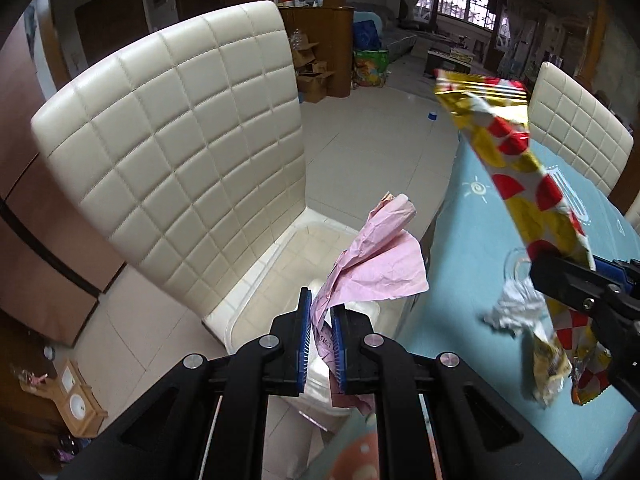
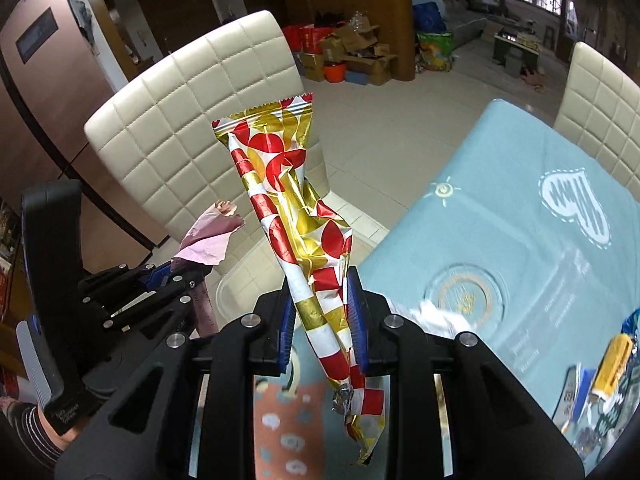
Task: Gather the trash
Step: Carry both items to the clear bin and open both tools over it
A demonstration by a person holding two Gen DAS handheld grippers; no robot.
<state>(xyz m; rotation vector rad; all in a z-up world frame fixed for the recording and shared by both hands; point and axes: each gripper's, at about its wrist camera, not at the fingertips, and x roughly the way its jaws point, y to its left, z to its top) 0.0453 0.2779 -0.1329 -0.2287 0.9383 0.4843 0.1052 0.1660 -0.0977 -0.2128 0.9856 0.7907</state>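
Pink crumpled paper (image 1: 372,264) sits pinched in my left gripper (image 1: 321,340), above a clear plastic bin (image 1: 256,300) on the cream chair (image 1: 180,128). My right gripper (image 2: 322,320) clamps a gold-and-red foil wrapper (image 2: 288,200) beside the blue tablecloth (image 2: 500,240).

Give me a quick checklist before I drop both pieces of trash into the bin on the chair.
1. Left tool shut on pink paper: ok.
2. Right tool shut on gold and red wrapper: ok.
3. Clear bin on the cream chair below the left tool: ok.
4. Right tool over the bin: not ok, nearer the table.
5. Room inside the bin: cannot tell.
6. White crumpled scrap left on the table: not ok.
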